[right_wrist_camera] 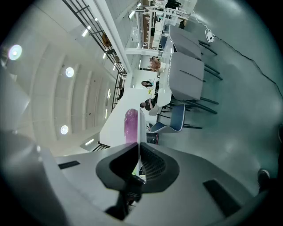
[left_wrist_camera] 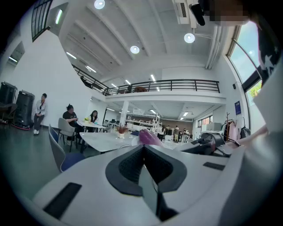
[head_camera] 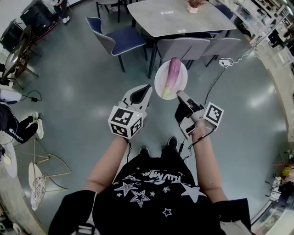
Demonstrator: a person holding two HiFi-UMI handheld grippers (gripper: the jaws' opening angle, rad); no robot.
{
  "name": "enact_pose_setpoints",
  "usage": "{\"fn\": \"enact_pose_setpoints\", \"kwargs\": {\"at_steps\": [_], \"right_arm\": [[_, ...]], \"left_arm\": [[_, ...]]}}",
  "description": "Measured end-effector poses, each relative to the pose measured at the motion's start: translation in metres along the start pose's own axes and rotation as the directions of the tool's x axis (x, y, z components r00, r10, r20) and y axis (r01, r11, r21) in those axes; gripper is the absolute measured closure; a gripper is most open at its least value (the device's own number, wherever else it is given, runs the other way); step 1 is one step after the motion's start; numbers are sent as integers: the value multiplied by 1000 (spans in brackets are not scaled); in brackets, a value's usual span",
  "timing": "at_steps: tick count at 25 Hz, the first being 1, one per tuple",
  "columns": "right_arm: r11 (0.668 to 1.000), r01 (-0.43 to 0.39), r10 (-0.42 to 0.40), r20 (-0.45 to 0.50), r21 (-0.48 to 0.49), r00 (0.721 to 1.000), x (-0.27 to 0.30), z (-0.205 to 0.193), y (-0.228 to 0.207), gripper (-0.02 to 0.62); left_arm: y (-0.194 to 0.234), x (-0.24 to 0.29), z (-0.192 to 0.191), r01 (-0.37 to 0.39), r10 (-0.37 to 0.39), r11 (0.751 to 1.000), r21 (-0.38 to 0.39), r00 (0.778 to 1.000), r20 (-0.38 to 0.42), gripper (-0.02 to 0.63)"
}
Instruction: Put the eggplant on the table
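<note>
A pale purple eggplant (head_camera: 173,73) with a green stem end lies on a round white plate (head_camera: 161,69) held in the air over the floor. My right gripper (head_camera: 180,95) is shut on the plate's near rim. In the right gripper view the plate (right_wrist_camera: 139,126) runs edge-on out of the shut right gripper (right_wrist_camera: 139,145), with the eggplant (right_wrist_camera: 131,126) on its left. My left gripper (head_camera: 147,87) is shut and holds nothing, its tips just left of the plate. From the left gripper (left_wrist_camera: 143,146) the eggplant (left_wrist_camera: 149,137) shows just past the tips. The white table (head_camera: 179,16) stands ahead.
Grey chairs (head_camera: 183,46) line the table's near side and a blue chair (head_camera: 115,39) stands at its left. A small potted plant (head_camera: 195,5) sits on the tabletop. A power strip with cable (head_camera: 225,61) lies on the floor at right. People sit at a far table (left_wrist_camera: 82,121).
</note>
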State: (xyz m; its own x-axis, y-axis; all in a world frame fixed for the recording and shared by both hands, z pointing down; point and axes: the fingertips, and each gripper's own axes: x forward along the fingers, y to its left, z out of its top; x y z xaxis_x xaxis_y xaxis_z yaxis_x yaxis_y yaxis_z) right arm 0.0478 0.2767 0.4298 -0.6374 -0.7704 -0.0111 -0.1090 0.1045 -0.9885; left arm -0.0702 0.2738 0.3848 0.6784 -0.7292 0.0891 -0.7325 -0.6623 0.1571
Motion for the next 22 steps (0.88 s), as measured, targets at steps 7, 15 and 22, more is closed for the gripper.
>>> {"fn": "enact_pose_setpoints", "kwargs": {"at_steps": [7,15,22], "right_arm": [[999,26,-27,-11,-35,1000,-13,-7,4,577],[998,25,-27,-31,-62,999,-16,-19,11,577],[998,22,-24,-32,-64,999,-21,-34,15,577]], "left_arm": [[-10,-7,-4,2,-2,1000,-25,1000,4,598],[-16,-20,0,14,-14,999,-30,1000,26,598],[-24,-34,2,44,-43,999,-25,998,44,598]]}}
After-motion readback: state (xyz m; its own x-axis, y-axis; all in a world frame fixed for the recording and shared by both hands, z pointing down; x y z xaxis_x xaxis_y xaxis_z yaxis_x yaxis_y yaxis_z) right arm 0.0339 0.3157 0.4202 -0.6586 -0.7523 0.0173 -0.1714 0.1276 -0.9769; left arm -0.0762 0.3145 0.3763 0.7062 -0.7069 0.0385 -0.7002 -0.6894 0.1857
